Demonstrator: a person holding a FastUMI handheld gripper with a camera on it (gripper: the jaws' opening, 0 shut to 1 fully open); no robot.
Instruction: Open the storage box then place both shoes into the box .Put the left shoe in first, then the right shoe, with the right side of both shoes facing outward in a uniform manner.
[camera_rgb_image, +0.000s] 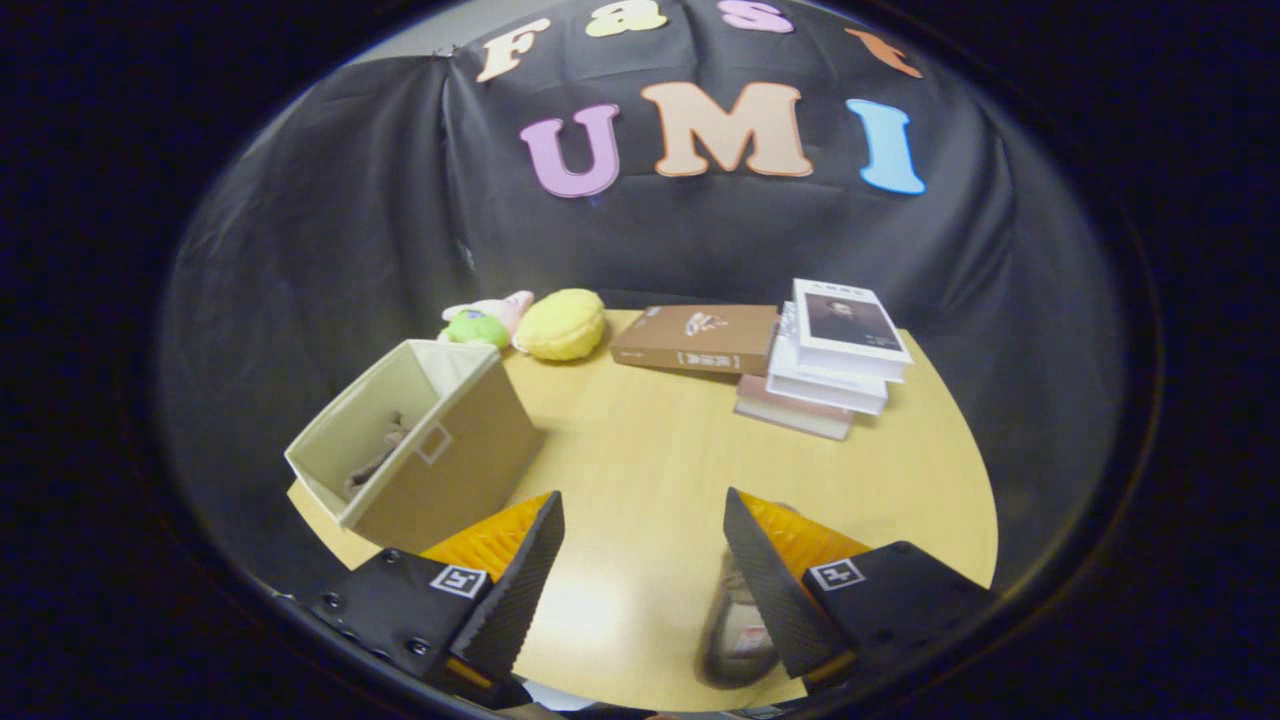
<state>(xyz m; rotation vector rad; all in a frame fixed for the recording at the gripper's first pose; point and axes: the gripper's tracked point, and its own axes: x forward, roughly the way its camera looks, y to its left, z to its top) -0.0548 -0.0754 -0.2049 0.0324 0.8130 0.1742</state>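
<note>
Your gripper (640, 560): fingers spread wide apart, nothing pressed between them, bare tabletop showing in the gap.

Shoe (738, 632): blurred, lying on the table at the inner edge of your right-hand finger, partly covered by that finger. You cannot tell from this view which shoe of the pair it is, nor which way it faces.

Storage box (425, 450): fabric cube, pale inside, tan outside, standing near the table's edge just ahead of your left-hand finger. Its top is open and it appears tilted toward you in the fisheye view. A small square tag sits on the side wall facing the middle of the table.

Item inside the box (380, 455): a dark, dim shape lies against the far inner wall; too indistinct for you to name with certainty, though it could be the other shoe.

Table (650, 470): light wooden top, rounded edge.

Yellow plush (562, 324): round, at the far side of the table beyond the box.

Pink and green plush (485, 320): just beside the yellow one, touching or nearly so.

Brown book (697, 338): lying flat, beyond the fingers, between the plush toys and the stack.

Stack of books (835, 355): several volumes piled unevenly, the top one with a light cover, just beside the brown book.
</note>
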